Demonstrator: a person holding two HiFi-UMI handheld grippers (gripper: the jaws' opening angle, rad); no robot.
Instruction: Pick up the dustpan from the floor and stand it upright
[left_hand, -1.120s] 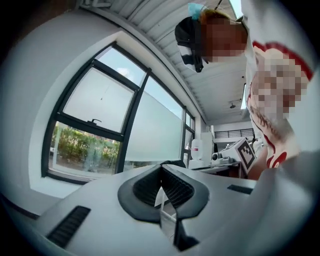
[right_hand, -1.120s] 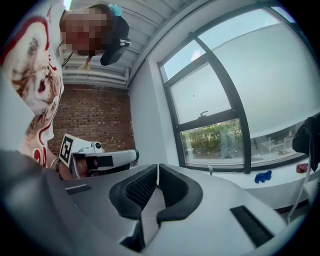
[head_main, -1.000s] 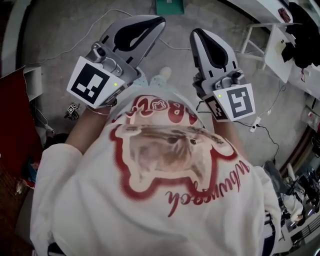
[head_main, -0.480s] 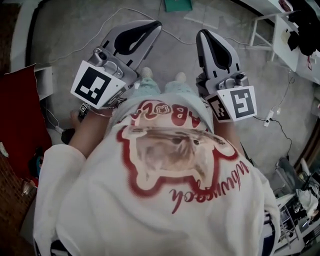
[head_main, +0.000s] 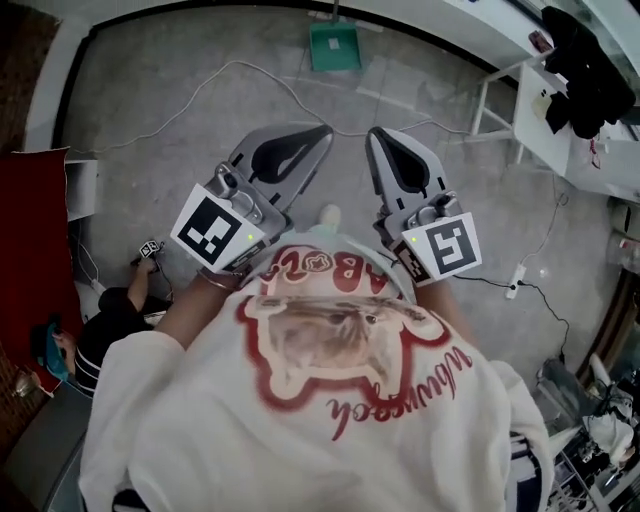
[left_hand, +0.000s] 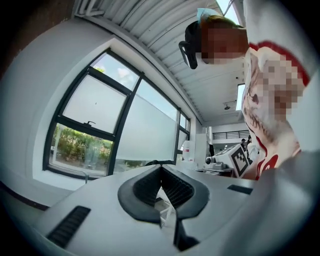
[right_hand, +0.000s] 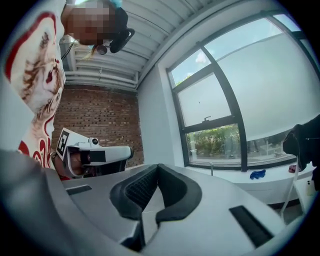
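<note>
The green dustpan (head_main: 335, 46) lies flat on the grey floor at the top of the head view, close to the wall. Both grippers are held level in front of the person's chest, well short of the dustpan and pointing towards it. My left gripper (head_main: 324, 131) is shut, its black pads meeting at the tip with nothing between them (left_hand: 161, 167). My right gripper (head_main: 375, 133) is shut and empty too (right_hand: 158, 166). The gripper views look across the room at windows and do not show the dustpan.
A white cable (head_main: 230, 72) snakes over the floor between me and the dustpan. A red panel (head_main: 30, 230) stands at the left, with a crouching person (head_main: 115, 325) below it. A white frame table (head_main: 505, 90) with dark clothes (head_main: 590, 65) and a power strip (head_main: 516, 281) are at the right.
Both grippers have moved across the room with the person and now sit closer together. The dustpan shows in full at the top. A crouching person has come into view at lower left.
</note>
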